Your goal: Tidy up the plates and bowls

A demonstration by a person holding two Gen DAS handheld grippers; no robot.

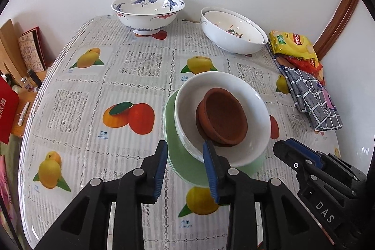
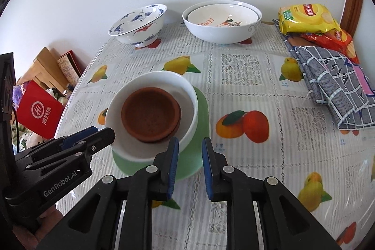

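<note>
I count two brown clay saucers [image 2: 150, 116] stacked in one white bowl [image 2: 187, 95], one green plate [image 2: 201, 114], one blue-patterned bowl [image 2: 138, 25], two nested white bowls [image 2: 220, 32], two snack bags [image 2: 307, 18], one folded checked cloth [image 2: 332, 81], and two grippers.

Left hand-held gripper [image 1: 186, 168]: jaws parted, nothing between them. Directly ahead of its fingertips, a brown clay dish [image 1: 222, 120] sits in a white bowl [image 1: 253, 147], tilted on a green plate [image 1: 185, 161]. The right fingertip overlaps the white bowl's rim; contact cannot be confirmed. Far ahead on the desk [image 1: 82, 109]: a crane-pattern bowl [image 1: 147, 12]. The right hand-held gripper [image 1: 288, 151] is at lower right.
</note>
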